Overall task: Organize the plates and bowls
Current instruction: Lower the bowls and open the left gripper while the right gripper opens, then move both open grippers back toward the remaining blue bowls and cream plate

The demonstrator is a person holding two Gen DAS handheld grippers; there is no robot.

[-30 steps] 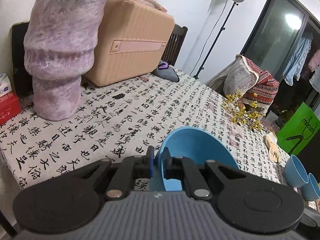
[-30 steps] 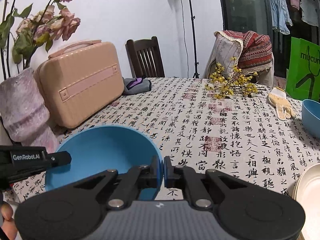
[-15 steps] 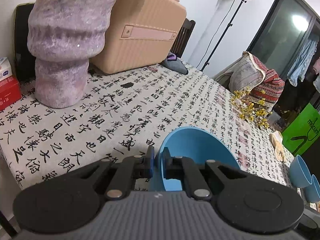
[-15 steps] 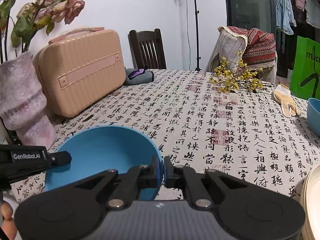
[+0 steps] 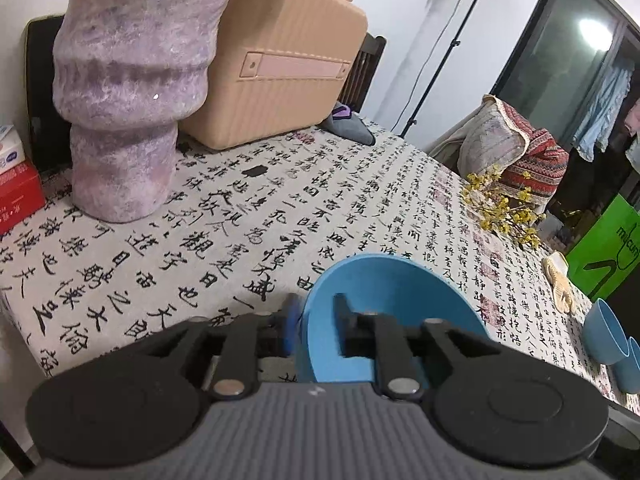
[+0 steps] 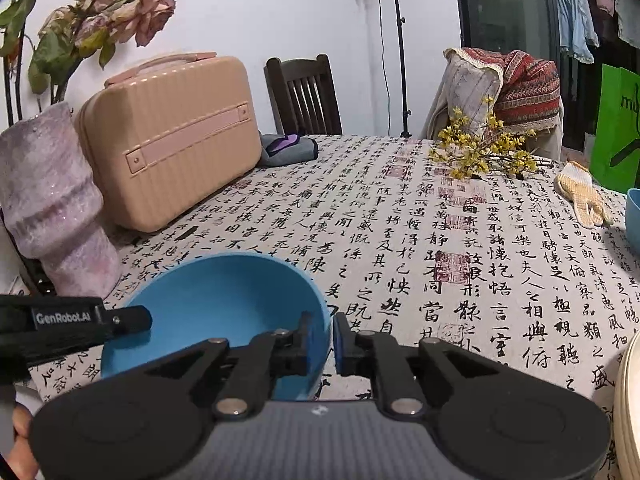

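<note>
A blue bowl (image 5: 384,292) sits on the calligraphy tablecloth near the table's front corner. My left gripper (image 5: 315,316) straddles the bowl's left rim. Its jaws are opening, and a gap shows on each side of the wall. In the right wrist view the same bowl (image 6: 216,300) lies low on the left. My right gripper (image 6: 322,338) straddles its right rim. Those jaws are also opening a little, with the thin wall loose between the pads. One of the left gripper's fingers (image 6: 120,320) reaches in from the left edge.
A purple vase (image 5: 132,92) and a tan suitcase (image 5: 280,64) stand behind the bowl. Two more blue bowls (image 5: 604,336) rest at the right. Stacked cream plates (image 6: 628,400) show at the right edge. Yellow flowers (image 6: 480,156) and a glove (image 6: 582,196) lie farther back.
Both pairs of jaws were clamped on the blue bowl's rim and have now parted from it, the left pair wider than the right. Neither hand has shifted much.
</note>
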